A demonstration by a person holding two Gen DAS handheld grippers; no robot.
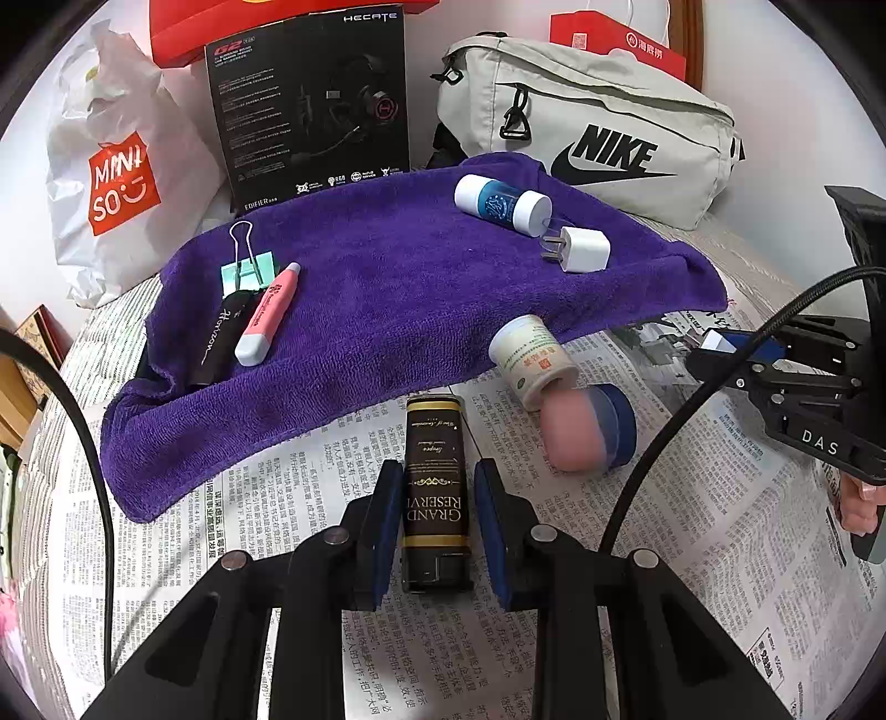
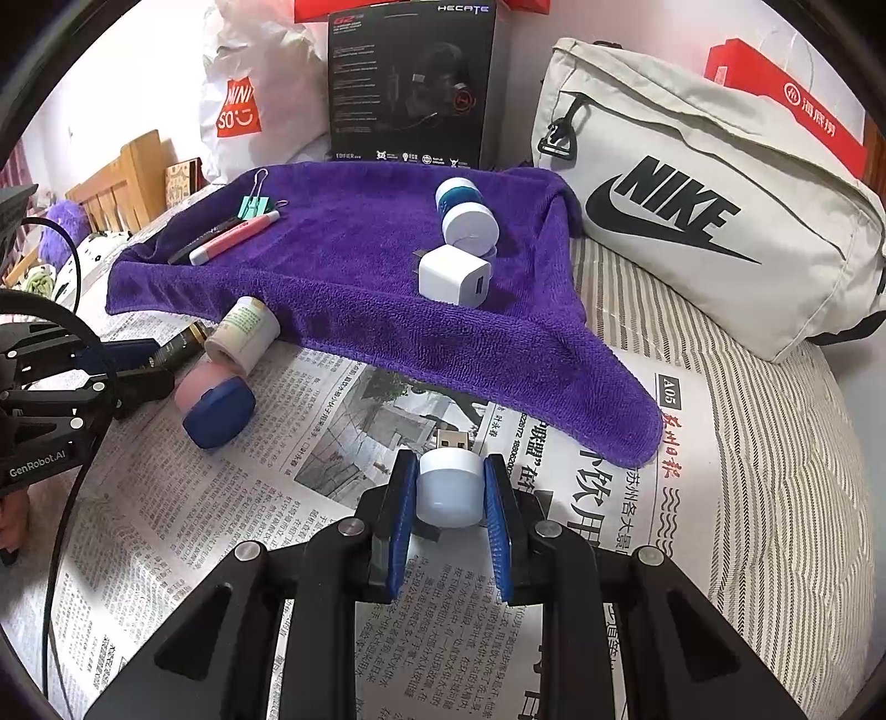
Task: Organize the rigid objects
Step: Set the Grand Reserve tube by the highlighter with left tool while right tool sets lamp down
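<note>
My left gripper (image 1: 436, 487) straddles a black "Grand Reserve" box (image 1: 434, 487) lying on the newspaper; small gaps show between pads and box, so it is open. My right gripper (image 2: 449, 487) is shut on a small white USB light (image 2: 449, 487), its plug pointing forward. On the purple towel (image 1: 387, 288) lie a teal binder clip (image 1: 246, 266), a black pen (image 1: 219, 338), a pink highlighter (image 1: 268, 313), a blue-white bottle (image 1: 501, 204) and a white charger (image 1: 578, 249). A cream jar (image 1: 531, 360) and a pink-blue tube (image 1: 590, 435) lie beside the towel.
A black headset box (image 1: 310, 105), a Miniso bag (image 1: 116, 177), a grey Nike bag (image 1: 598, 133) and red boxes (image 1: 617, 41) line the back. Newspaper (image 1: 692, 526) covers the striped bed. A wooden bed frame (image 2: 119, 183) stands at the far left.
</note>
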